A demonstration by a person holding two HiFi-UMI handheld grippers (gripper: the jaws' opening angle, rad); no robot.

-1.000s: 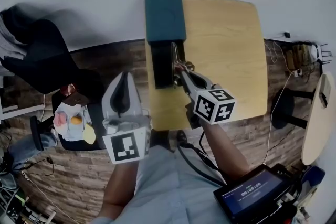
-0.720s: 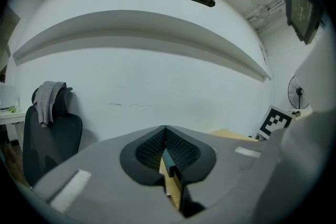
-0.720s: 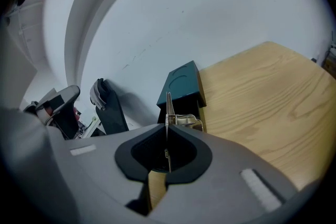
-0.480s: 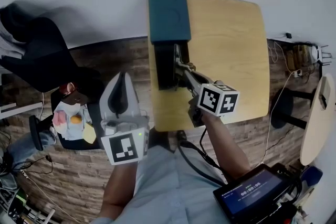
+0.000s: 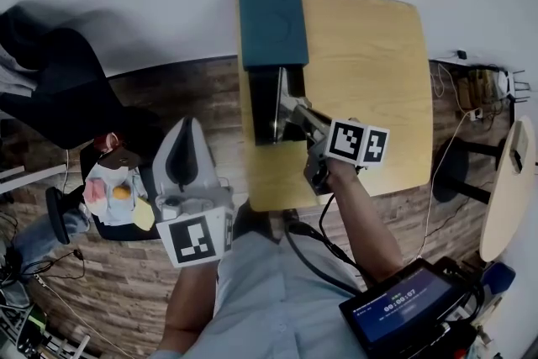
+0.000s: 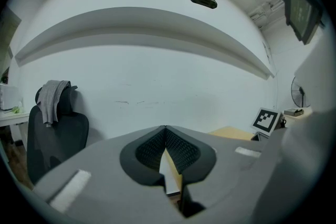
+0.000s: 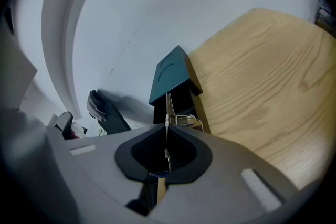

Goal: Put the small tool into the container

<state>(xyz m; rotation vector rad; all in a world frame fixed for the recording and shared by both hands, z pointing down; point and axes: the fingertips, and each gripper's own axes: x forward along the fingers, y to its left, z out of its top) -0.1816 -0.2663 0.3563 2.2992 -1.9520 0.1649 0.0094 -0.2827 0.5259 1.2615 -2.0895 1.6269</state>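
Swung rightward, right hand-held gripper (image 5: 292,107) clamps the small tool (image 7: 167,105) over the container (image 5: 259,109); left hand-held gripper (image 6: 165,132) closed, empty.

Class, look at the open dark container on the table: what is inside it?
Only the thin metal tool, clamped in the right gripper, shows over the opening of the container. The interior is black shadow: its floor and any contents cannot be made out.

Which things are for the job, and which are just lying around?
For the job: small tool, pinched in the right gripper; dark container with its teal lid; wooden table.
Just lying about: black chair, screen, idle left gripper.
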